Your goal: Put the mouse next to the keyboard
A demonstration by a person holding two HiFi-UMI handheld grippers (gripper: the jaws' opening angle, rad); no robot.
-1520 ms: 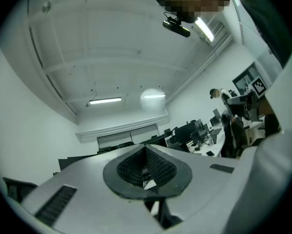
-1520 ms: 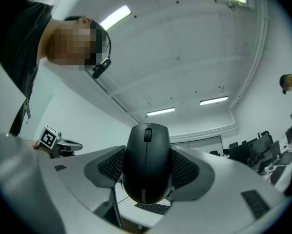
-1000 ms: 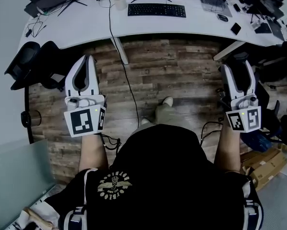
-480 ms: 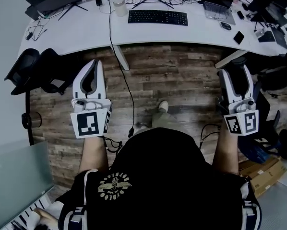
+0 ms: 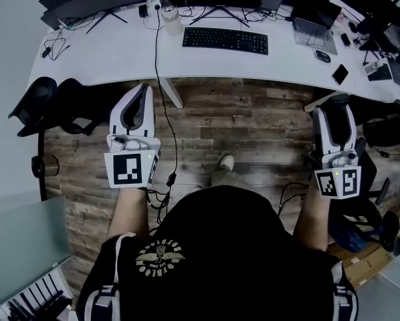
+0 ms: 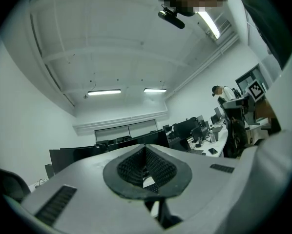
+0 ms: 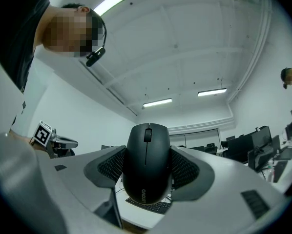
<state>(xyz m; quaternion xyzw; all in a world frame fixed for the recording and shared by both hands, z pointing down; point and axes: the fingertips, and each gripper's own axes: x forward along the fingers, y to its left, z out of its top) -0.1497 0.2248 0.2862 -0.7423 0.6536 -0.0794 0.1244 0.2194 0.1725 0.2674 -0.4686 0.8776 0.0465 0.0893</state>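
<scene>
Your right tool [image 5: 335,107], at 3 o'clock, is clamped on the black mouse [image 7: 146,162]. Your left tool [image 5: 137,99], at 9 o'clock, is pinched together on nothing. The keyboard [image 5: 225,40] lies at 12 o'clock on the white surface [image 5: 113,49], well apart from both. The pickup looks done; carrying and placing remain.

White desk [image 5: 120,52]: surface contents
Keyboard [image 5: 225,40] at centre; jar [image 5: 171,20] to its left; laptop [image 5: 314,29] and phone [image 5: 339,74] to its right.

"Lenovo" – upside down on mouse [image 7: 146,162], shirt emblem [image 5: 158,257] lettering too small to read
</scene>
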